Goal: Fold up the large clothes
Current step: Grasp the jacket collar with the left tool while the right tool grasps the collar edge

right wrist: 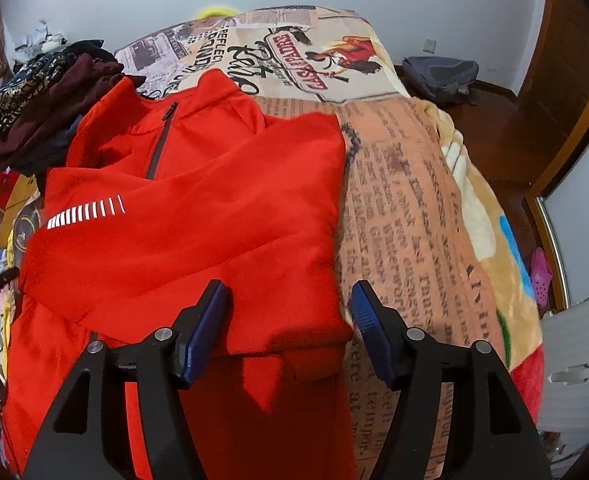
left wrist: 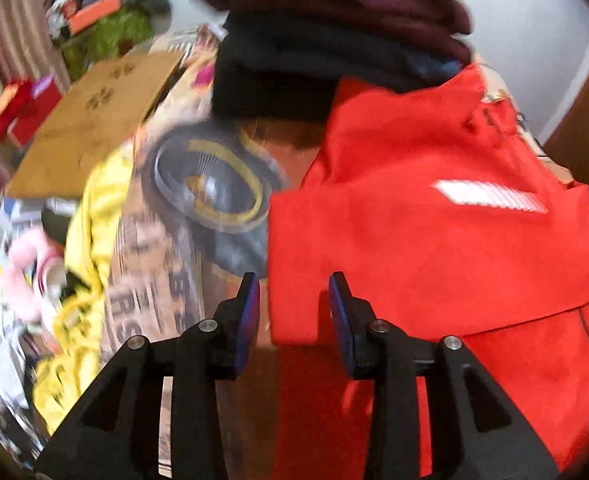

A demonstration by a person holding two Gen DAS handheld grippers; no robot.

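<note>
Cardboard sheet (left wrist: 94,120), grey backpack (right wrist: 440,74), pink clog (right wrist: 542,278)

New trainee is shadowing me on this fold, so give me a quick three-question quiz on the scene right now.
1. True or false: the red fleece zip-neck pullover has both sleeves folded across its front.
2. What lies beside its collar? A) pile of dark folded clothes B) a laundry basket
3. Fill in: the right claw is ____ above the newspaper-print blanket.

Key: 1 true; 2 A; 3 open
</note>
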